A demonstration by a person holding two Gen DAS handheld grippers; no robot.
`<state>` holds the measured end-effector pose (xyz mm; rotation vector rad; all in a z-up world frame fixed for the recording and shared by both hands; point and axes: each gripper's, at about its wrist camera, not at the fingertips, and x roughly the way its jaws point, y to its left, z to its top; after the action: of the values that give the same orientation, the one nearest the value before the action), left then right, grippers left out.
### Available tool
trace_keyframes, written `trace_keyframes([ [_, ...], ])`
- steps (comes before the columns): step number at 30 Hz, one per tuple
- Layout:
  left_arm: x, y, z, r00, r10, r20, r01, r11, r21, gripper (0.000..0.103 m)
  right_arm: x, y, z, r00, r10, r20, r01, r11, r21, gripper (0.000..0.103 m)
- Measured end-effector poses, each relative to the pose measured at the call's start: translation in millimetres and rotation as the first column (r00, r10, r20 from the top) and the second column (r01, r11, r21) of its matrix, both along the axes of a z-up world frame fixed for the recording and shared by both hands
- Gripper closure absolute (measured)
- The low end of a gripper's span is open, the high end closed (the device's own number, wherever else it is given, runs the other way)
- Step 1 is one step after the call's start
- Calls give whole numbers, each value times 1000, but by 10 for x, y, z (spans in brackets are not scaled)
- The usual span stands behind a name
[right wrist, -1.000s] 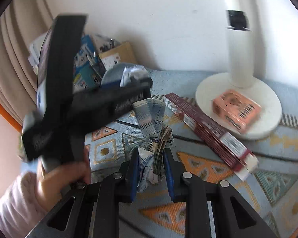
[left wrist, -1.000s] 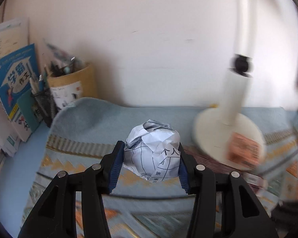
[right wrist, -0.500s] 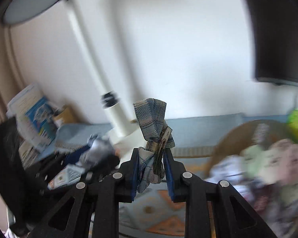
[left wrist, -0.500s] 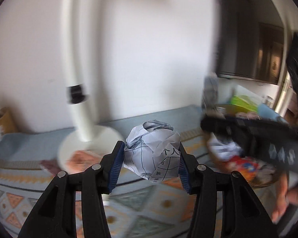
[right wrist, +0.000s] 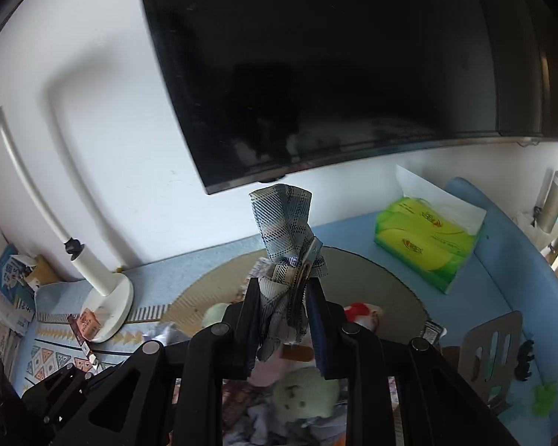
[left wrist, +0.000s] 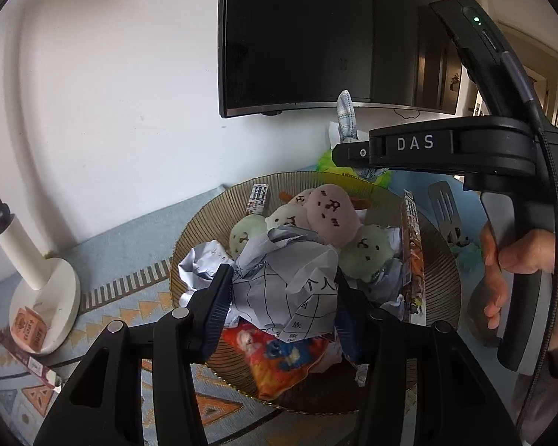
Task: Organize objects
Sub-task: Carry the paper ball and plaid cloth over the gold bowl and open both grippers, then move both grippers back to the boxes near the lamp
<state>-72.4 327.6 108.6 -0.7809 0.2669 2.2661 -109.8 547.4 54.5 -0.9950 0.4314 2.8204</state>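
Basket [left wrist: 189, 245] crammed; right tool [left wrist: 348, 152] overhead.

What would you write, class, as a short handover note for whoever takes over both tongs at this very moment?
Left tongs: shut on the crumpled paper ball, held above the woven basket.
Right tongs: shut on the plaid cloth bundle, also over the basket.
Already in the basket: plush toys, a snack bag, a long box, more crumpled paper.
Left: release both items into the basket. The small orange box on the lamp base may need sorting next.

Both hand-held grippers [left wrist: 281, 308] [right wrist: 282, 319] swung over the basket [left wrist: 204, 230].
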Motion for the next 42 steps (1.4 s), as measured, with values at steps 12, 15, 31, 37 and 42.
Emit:
trace_keyframes([
  [12, -159, 30, -224, 984, -41, 171, 40, 999, 13, 1, 29, -123, -85, 999, -41, -17, 43, 996, 77, 0],
  [15, -160, 11, -246, 982, -41, 185, 39, 999, 15, 1, 38, -170, -43, 999, -38, -32, 40, 997, 71, 0],
  [31, -216, -583, 82, 990, 64, 128, -69, 997, 38, 1, 212, -839, 488, 989, 29, -142, -14, 995, 99, 0],
  [37, -440, -1189, -14, 965, 236, 114, -240, 971, 19, 1, 302, -1385, 634, 974, 125, -187, -106, 989, 105, 0],
  [42, -868, -1805, -583, 859, 490, 147, -476, 871, -122, 1, 375, -1929, 476, 961, 217, -173, -198, 973, 121, 0],
])
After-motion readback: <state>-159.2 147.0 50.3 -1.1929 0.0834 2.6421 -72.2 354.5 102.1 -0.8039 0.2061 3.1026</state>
